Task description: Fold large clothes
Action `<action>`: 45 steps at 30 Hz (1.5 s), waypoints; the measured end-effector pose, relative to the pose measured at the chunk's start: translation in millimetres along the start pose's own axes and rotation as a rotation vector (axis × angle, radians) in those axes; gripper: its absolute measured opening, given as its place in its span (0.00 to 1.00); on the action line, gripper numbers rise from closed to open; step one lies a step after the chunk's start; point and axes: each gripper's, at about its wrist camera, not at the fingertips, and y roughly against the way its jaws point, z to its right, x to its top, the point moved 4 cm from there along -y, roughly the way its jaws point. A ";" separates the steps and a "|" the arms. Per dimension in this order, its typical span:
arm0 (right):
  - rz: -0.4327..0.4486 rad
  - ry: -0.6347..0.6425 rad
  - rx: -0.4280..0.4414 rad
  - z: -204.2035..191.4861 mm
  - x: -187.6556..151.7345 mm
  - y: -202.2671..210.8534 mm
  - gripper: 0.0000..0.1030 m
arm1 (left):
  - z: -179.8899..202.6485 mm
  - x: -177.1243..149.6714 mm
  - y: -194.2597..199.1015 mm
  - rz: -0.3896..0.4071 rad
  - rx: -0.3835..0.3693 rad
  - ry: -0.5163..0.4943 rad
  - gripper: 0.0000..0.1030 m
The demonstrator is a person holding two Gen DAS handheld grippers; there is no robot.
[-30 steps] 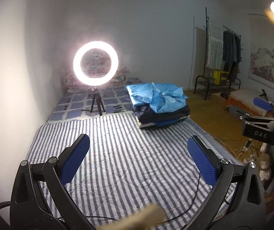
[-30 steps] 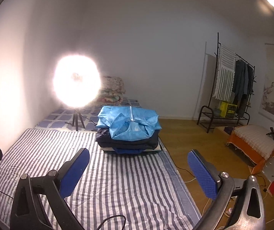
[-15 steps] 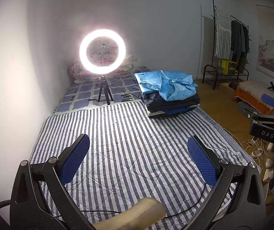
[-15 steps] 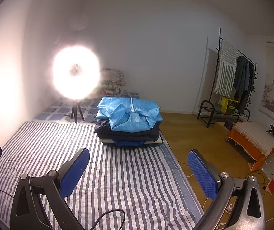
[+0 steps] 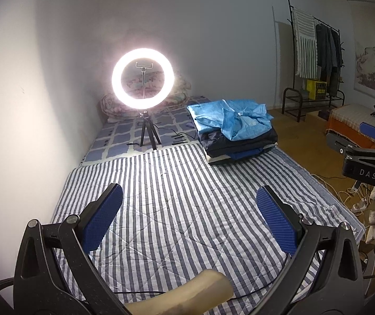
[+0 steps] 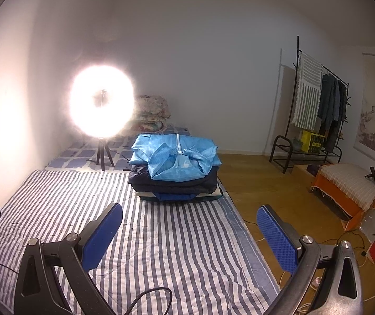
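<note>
Claws (image 5: 188, 220) (image 6: 189, 235) agape above quilt (image 5: 187, 199); clothes stack (image 6: 175, 173) beyond.

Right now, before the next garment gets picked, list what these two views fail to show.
- Ring light: right wrist view, glare blows out its centre.
- Pile of clothes: both views, the light blue garment on top covers the lower layers; their count is unclear.
- Right tongs: left wrist view, cut off by the right edge.
- Pale object: left wrist view, blurred, cropped by the bottom edge.
- Rack clothes: too small.
</note>
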 end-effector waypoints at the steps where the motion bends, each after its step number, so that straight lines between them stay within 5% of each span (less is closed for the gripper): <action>1: 0.001 -0.003 0.000 0.4 0.0 1.1 1.00 | 0.2 0.4 1.1 0.005 0.002 -0.001 1.00; 45: 0.003 0.009 0.011 -7.0 -2.1 3.6 1.00 | 4.6 5.7 13.8 0.051 0.005 -0.003 1.00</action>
